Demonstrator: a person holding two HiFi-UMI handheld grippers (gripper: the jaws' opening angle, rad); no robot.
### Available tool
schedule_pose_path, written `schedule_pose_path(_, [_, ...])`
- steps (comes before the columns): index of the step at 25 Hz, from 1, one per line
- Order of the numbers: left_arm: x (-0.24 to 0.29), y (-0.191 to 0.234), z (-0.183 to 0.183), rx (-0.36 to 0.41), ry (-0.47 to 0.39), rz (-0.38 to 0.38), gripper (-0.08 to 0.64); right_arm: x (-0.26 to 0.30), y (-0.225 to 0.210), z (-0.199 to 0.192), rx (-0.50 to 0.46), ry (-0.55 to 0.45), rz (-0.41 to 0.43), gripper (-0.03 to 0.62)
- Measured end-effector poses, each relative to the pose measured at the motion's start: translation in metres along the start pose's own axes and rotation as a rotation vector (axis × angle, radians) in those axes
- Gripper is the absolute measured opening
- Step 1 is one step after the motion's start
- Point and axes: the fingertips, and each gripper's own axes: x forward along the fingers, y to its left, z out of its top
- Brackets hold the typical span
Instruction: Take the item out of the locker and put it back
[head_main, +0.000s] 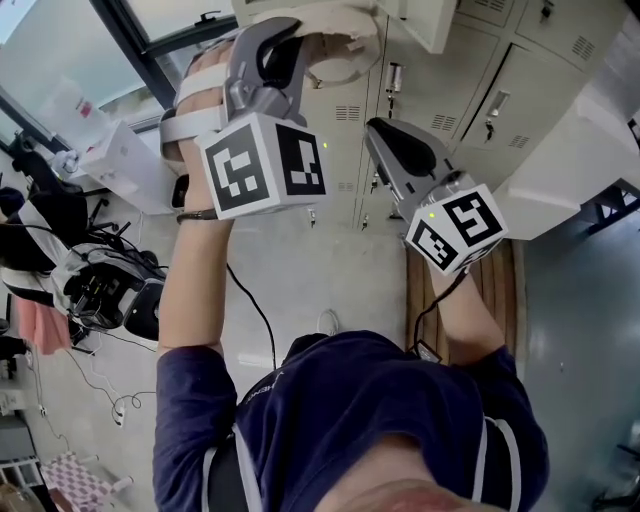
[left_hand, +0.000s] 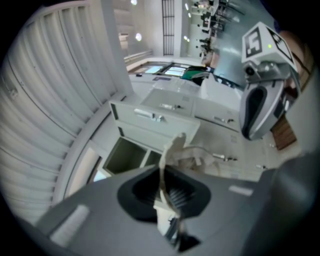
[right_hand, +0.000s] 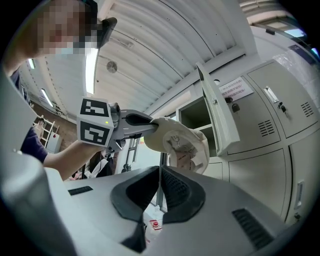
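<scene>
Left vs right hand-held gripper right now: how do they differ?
The left hand-held gripper is clamped on a cream floppy fabric item; the right hand-held gripper is shut on nothing. In the head view the left one sits higher in frame than the right one. Both face the grey metal lockers.

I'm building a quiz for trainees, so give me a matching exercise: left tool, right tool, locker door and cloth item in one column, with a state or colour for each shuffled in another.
1. left tool
2. right tool
3. locker door
4. cloth item

A. cream-coloured
B. swung open
C. shut, nothing in it
D. shut on the cloth item

Pairs: 1-D, 2-C, 3-B, 4-A
</scene>
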Motion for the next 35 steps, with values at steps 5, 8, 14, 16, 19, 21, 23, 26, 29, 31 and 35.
schedule_pose_path(5, [0.02,0.013,-0.023,0.012,-0.03,-0.011,0.021,0.032,0.0,-0.001,0.001,-0.007,-0.03,0.009])
schedule_pose_path(8, [0.029,0.022,-0.035,0.017,-0.041,-0.008,0.02,0.046,0.002,-0.003,-0.003,-0.004,-0.042,0.009])
schedule_pose_path(14, [0.044,0.039,-0.045,0.029,-0.062,0.008,0.02,0.066,0.001,-0.008,-0.006,0.007,-0.053,0.009])
schedule_pose_path(16, [0.05,0.046,-0.045,0.036,-0.068,0.019,0.02,0.071,-0.002,-0.008,-0.006,0.008,-0.053,0.009])
schedule_pose_path(19, [0.062,0.057,-0.045,0.043,-0.072,0.035,0.02,0.079,-0.009,-0.01,-0.003,0.011,-0.053,0.009])
schedule_pose_path(21, [0.07,0.063,-0.046,0.047,-0.073,0.044,0.02,0.086,-0.014,-0.011,-0.006,0.013,-0.047,0.009])
schedule_pose_path(23, [0.08,0.066,-0.047,0.051,-0.071,0.052,0.021,0.095,-0.019,-0.01,-0.014,0.011,-0.034,0.009])
schedule_pose_path(26, [0.098,0.069,-0.051,0.058,-0.059,0.066,0.02,0.11,-0.028,-0.007,-0.019,-0.004,-0.003,0.009])
schedule_pose_path(29, [0.116,0.072,-0.055,0.066,-0.043,0.082,0.02,0.127,-0.037,-0.003,-0.037,-0.013,0.037,0.009])
schedule_pose_path(31, [0.127,0.077,-0.06,0.07,-0.033,0.096,0.021,0.14,-0.043,0.0,-0.047,-0.017,0.066,0.009])
schedule_pose_path(35, [0.156,0.095,-0.079,0.077,-0.007,0.124,0.02,0.175,-0.049,0.005,-0.057,-0.015,0.126,0.009])
